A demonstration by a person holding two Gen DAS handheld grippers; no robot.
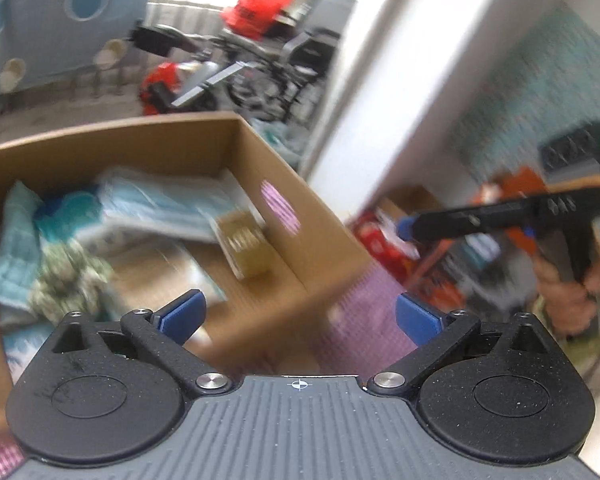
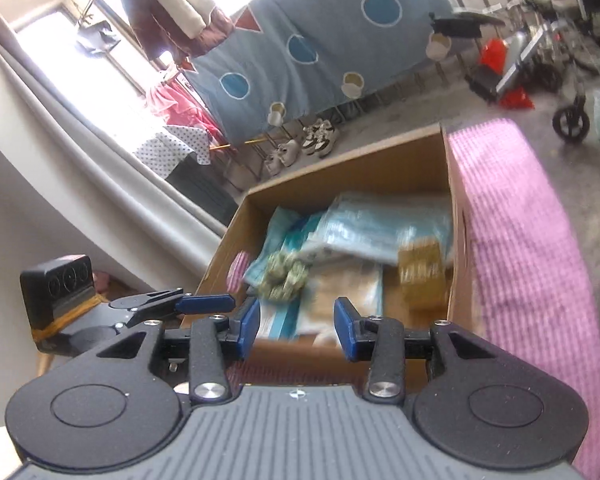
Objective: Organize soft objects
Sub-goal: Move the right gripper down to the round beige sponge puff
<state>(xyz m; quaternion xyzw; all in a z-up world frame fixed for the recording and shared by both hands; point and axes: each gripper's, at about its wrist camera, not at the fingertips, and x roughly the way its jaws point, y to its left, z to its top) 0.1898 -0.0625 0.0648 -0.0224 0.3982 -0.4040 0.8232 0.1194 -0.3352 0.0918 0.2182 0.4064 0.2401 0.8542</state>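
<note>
A: Where are the soft things?
B: In the cardboard box (image 2: 340,168); folded blue towels (image 2: 384,228), light, limp; pinch a folded edge.
A: Grippers?
B: Left gripper (image 1: 298,314) spread wide, empty; right gripper (image 2: 296,330) partly open, empty.

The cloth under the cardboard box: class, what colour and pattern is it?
Pink and white checks, seen best in the right wrist view.
</note>
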